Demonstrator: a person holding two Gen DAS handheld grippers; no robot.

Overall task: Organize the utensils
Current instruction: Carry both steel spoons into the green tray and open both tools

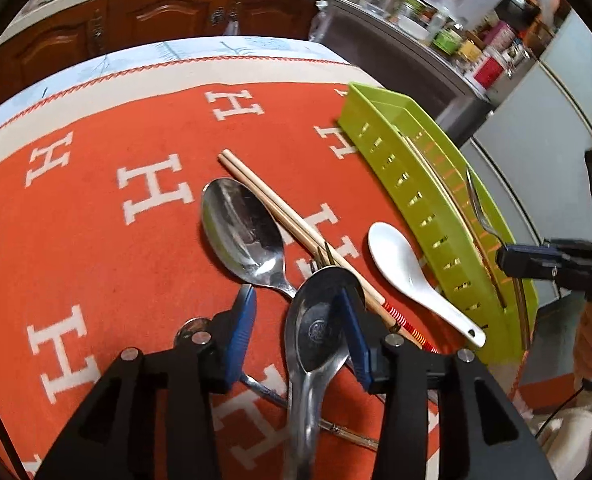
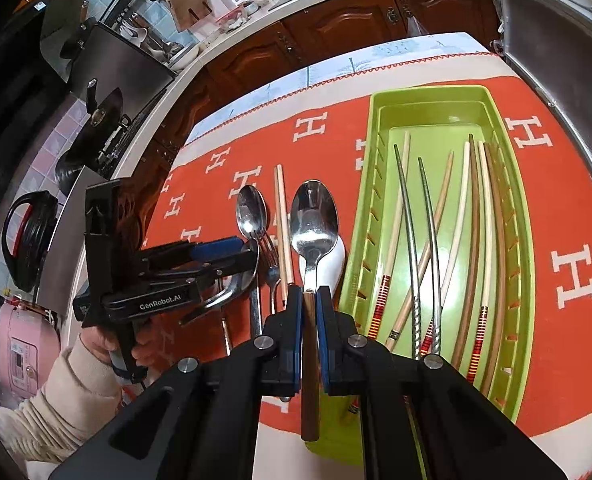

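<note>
My left gripper is open low over the orange cloth; a steel spoon lies between its blue pads, leaning against the right pad. Beyond it lie a larger steel spoon, a pair of wooden chopsticks and a white ceramic spoon. My right gripper is shut on a wooden-handled steel spoon, held above the cloth just left of the green tray. The tray holds several chopsticks. The left gripper also shows in the right wrist view.
The orange cloth with white H letters covers the table. A fork and another spoon lie left of the held spoon. Brown cabinets and a cluttered counter stand behind. The tray also shows in the left wrist view.
</note>
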